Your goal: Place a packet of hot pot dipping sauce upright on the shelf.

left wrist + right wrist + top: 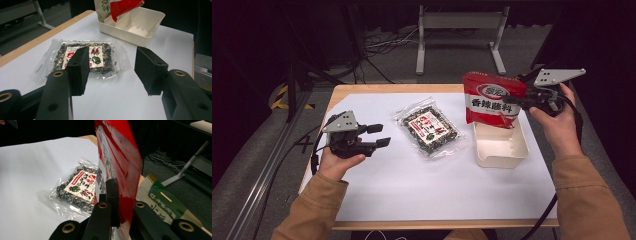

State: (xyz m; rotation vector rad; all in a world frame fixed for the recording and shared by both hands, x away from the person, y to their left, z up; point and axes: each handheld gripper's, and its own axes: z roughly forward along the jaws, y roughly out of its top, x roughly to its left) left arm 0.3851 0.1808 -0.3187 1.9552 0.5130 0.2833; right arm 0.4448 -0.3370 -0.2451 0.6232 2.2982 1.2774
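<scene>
The right gripper (523, 101) pinched the red foil sauce packet (492, 99) upright above the cream plastic bin (502, 150), at 2 o'clock, likely to lower it in; the left gripper (379, 135) waited open at 9 o'clock.

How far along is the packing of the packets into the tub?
Done: a green packet seems to stand behind the tub, though whether inside is unclear. In hand: the right gripper is shut on the red packet, held over the tub. Left: the clear packet lies on the table; the left gripper is open, empty.

Red snack pouch (492, 99) with white lettering — upright, seemingly just above the white tray's (501, 150) far end.
</scene>
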